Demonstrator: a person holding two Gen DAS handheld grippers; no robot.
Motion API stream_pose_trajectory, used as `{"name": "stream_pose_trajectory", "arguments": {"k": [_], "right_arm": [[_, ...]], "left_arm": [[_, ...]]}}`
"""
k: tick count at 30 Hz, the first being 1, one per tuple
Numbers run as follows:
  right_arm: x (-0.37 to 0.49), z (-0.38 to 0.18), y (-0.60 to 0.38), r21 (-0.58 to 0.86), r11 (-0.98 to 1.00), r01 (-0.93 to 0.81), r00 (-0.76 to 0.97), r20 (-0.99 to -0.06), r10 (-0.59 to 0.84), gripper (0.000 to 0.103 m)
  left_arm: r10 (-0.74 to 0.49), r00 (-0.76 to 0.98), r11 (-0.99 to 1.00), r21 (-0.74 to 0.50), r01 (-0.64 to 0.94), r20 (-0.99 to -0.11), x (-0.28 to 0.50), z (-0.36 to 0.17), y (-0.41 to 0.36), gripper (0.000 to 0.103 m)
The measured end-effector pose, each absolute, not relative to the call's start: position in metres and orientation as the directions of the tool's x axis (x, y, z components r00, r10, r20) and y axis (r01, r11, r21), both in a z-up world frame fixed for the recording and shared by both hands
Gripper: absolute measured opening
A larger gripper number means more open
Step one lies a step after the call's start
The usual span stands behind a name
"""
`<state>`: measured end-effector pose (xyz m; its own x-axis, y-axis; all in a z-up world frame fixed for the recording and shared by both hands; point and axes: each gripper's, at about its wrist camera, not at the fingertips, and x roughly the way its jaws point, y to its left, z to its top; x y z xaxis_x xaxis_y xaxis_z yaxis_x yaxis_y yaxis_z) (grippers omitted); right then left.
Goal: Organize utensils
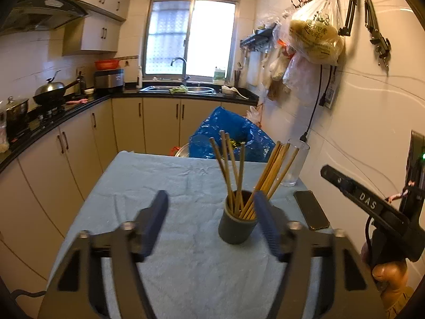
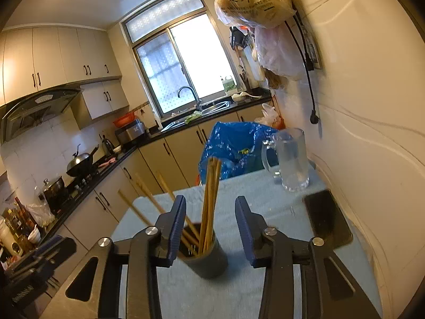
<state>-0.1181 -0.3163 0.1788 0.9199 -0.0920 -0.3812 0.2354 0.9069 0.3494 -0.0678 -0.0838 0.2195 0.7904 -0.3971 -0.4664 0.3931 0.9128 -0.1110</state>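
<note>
A dark grey cup (image 1: 235, 224) stands on the blue-cloth table (image 1: 172, 180) and holds several wooden chopsticks (image 1: 239, 175), some leaning left and a bundle leaning right. My left gripper (image 1: 211, 222) is open and empty, with its right finger just beside the cup. In the right wrist view the same cup (image 2: 209, 260) with its chopsticks (image 2: 209, 199) sits between my open fingers, low in the frame. My right gripper (image 2: 209, 223) is open and holds nothing. It also shows at the right edge of the left wrist view (image 1: 372, 207).
A clear glass mug (image 2: 290, 159) stands at the table's far right by the wall. A dark phone (image 2: 328, 218) lies flat near the right edge. A blue plastic bag (image 1: 231, 133) sits behind the table. Kitchen counters run along the left and back.
</note>
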Motion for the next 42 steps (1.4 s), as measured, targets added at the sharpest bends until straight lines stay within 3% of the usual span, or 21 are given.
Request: {"name": "stream_pose_trajectory", "arguments": {"k": [8, 10, 24, 42], "right_arm": [[-0.148, 0.155, -0.289, 0.328, 0.91, 0.254, 0.898, -0.43, -0.095, 0.052], [-0.154, 0.15, -0.281, 0.319, 0.913, 0.256, 0.893, -0.439, -0.097, 0.053], [-0.187, 0.129, -0.237, 0.221, 0.936, 0.273, 0.874, -0.464, -0.145, 0.06], [-0.187, 0.112, -0.239, 0.188, 0.929, 0.318, 0.836, -0.518, -0.181, 0.062]], "left_arm": [[-0.25, 0.896, 0.955, 0.06, 0.291, -0.368, -0.119, 0.215, -0.068, 0.101], [-0.227, 0.91, 0.961, 0.074, 0.268, -0.348, -0.129, 0.214, -0.064, 0.103], [-0.193, 0.904, 0.965, 0.094, 0.246, -0.38, -0.156, 0.196, -0.06, 0.103], [-0.165, 0.837, 0.965, 0.09, 0.247, -0.521, -0.14, 0.166, -0.067, 0.103]]}}
